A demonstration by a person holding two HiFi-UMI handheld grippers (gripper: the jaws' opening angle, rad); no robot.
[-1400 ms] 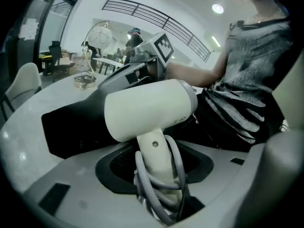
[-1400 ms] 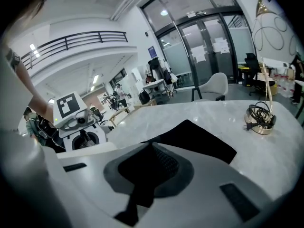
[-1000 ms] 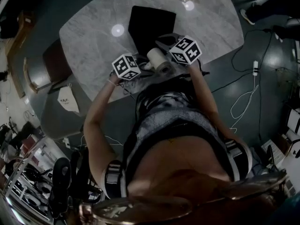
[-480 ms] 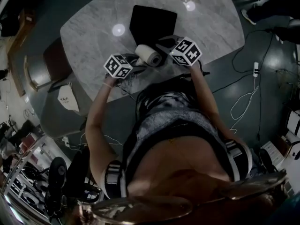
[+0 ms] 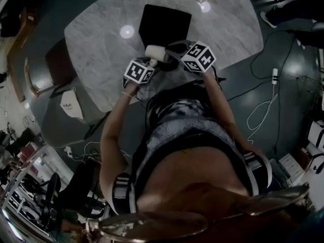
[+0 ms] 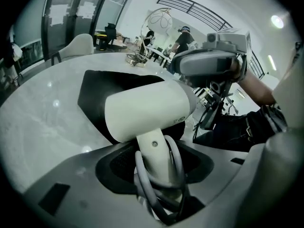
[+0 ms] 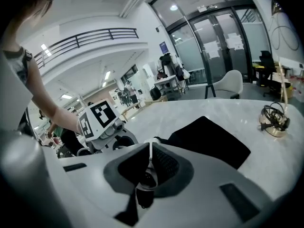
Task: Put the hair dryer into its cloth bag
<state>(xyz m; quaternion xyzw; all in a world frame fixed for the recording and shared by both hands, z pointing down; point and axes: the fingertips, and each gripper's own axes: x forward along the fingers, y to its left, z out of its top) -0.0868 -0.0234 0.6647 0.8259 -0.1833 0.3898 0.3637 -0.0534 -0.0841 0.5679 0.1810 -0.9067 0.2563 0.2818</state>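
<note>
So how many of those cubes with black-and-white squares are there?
2. One cube tops the left gripper, which holds the hair dryer; the other tops the right gripper. None seems hidden.

The head view is dim and murky, with two round lamp glares on the table [image 5: 101,39], while both gripper views are bright from ceiling lights and far glazing, fisheye-bent with black corners, the hair dryer [image 6: 147,110] evenly lit.

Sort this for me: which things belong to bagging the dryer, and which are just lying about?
For the job: hair dryer; black cloth bag on the table.
Just lying about: gold wire ornament on the table; white chair; floor cables.
</note>
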